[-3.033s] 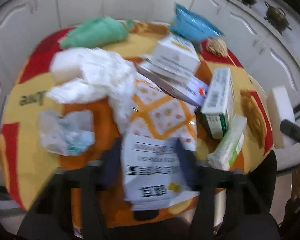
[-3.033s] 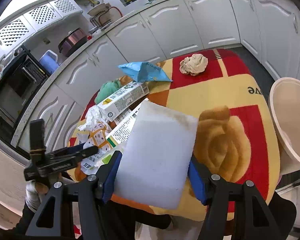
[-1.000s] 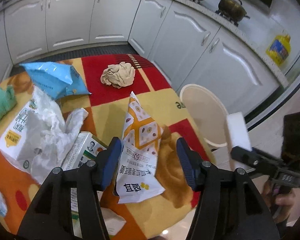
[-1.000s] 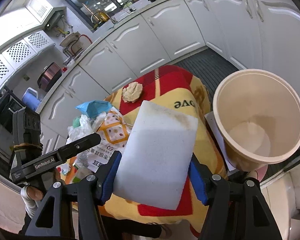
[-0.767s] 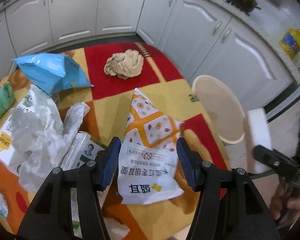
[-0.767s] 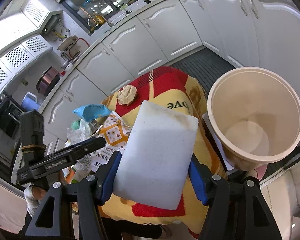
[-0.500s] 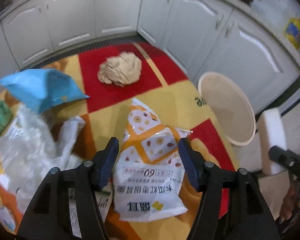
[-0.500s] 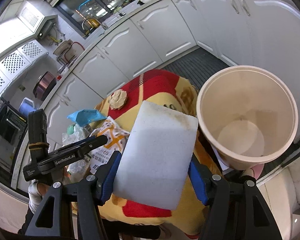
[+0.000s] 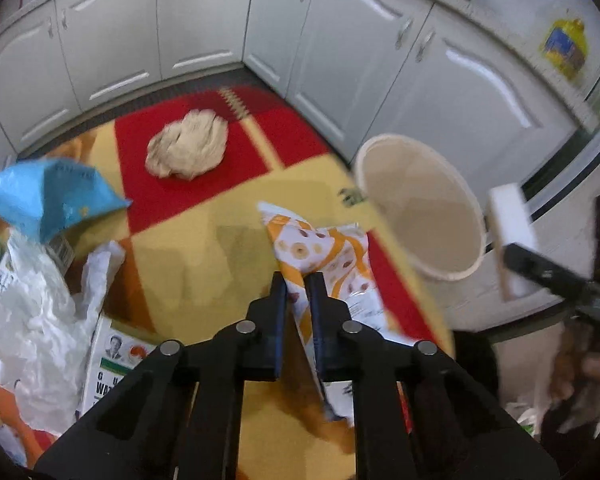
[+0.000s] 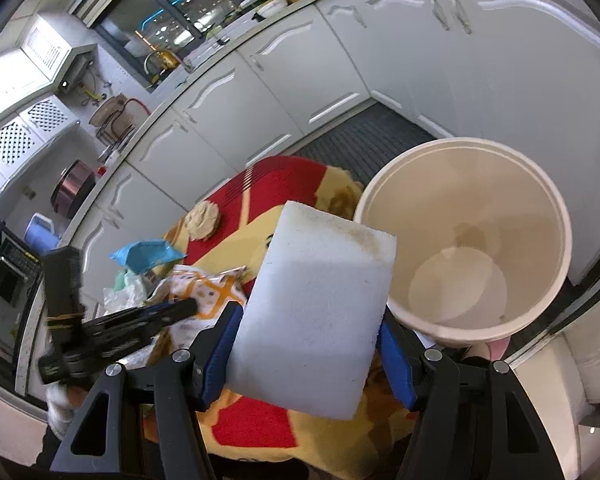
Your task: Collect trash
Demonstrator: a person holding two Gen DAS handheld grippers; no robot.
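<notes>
Left gripper (image 9: 297, 289) fingers pinched narrow on snack bag (image 9: 324, 256): light, crinkly, slippery; grip near edge. Right gripper (image 10: 312, 320) fingers clamping soft foam block (image 10: 316, 312), bin (image 10: 464, 236) just beyond.

L gripper (image 9: 297, 280) | jaws now clamped on snack bag (image 9: 328, 256), was loose

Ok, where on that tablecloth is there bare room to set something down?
Free: the yellow patch between the beige crumpled wad and the orange-white snack bag pinched in the left tongs; also the red patch around the wad. Crowded: the left edge, with the blue bag, white plastic and carton.
</notes>
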